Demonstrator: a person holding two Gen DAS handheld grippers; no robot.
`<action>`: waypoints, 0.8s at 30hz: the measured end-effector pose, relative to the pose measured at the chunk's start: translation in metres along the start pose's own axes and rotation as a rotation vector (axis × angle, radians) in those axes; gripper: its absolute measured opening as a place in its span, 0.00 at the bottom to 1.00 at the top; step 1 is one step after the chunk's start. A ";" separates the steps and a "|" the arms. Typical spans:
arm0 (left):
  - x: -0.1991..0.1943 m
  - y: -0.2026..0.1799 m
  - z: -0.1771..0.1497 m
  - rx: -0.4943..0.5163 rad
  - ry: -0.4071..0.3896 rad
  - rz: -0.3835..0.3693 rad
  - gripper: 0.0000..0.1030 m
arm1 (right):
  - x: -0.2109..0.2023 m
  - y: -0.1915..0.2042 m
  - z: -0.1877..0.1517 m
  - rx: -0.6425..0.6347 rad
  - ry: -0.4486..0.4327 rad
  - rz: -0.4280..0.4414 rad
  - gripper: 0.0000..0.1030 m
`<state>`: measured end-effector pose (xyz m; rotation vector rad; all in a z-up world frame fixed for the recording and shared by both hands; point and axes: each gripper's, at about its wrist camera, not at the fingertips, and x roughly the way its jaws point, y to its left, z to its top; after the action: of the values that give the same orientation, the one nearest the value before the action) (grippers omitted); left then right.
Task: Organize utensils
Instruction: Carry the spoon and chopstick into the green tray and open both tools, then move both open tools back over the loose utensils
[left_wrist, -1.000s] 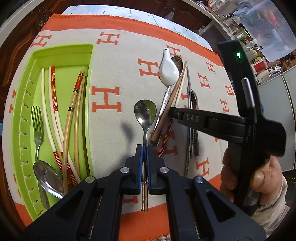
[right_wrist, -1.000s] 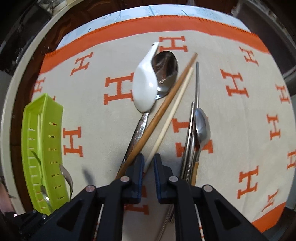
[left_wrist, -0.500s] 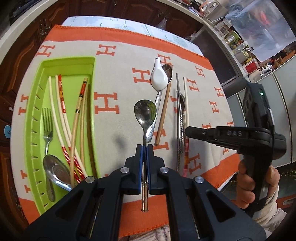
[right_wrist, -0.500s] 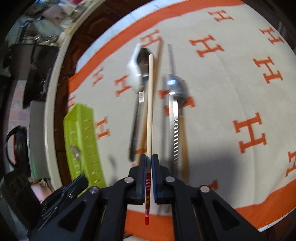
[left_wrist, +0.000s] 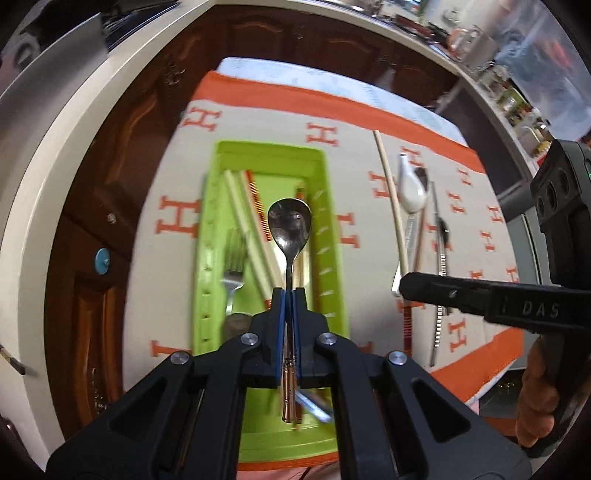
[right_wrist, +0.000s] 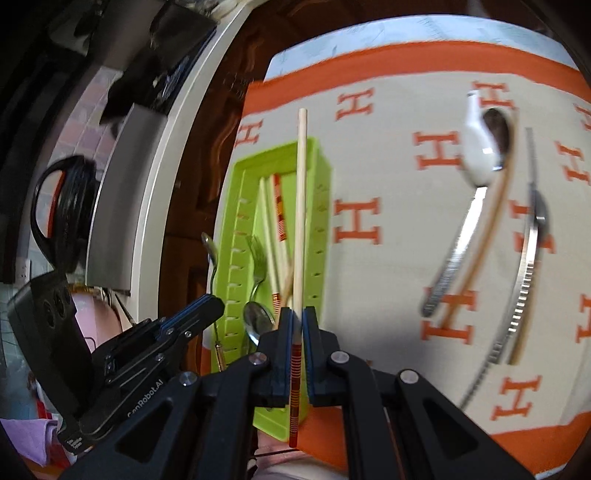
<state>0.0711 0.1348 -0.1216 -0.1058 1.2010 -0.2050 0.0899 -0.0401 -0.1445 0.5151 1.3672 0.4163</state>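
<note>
Orange-bordered cream cloth covers the worktop, with a lime-green plastic tray near its left edge: transfer step, both loads carried over the tray, calling next for lowering and release. Left tongs closed on a steel spoon; right tongs closed on a pale red-banded chopstick.

Both grippers are black plastic with silver screws and blue pads lining the fingers. The right gripper carries raised "DAS" lettering; the left gripper shows white "GenRobot.AI" print on its side.
</note>
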 end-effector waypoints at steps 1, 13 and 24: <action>0.001 0.006 0.000 -0.008 0.004 0.007 0.02 | 0.010 0.005 0.001 -0.006 0.021 0.006 0.05; 0.026 0.022 -0.003 -0.027 0.054 0.066 0.03 | 0.049 0.008 -0.013 -0.007 0.145 0.002 0.06; 0.013 0.023 -0.007 -0.047 0.040 0.065 0.03 | 0.034 0.012 -0.023 -0.046 0.110 0.005 0.06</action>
<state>0.0714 0.1544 -0.1408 -0.1040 1.2474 -0.1225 0.0724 -0.0085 -0.1678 0.4640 1.4588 0.4851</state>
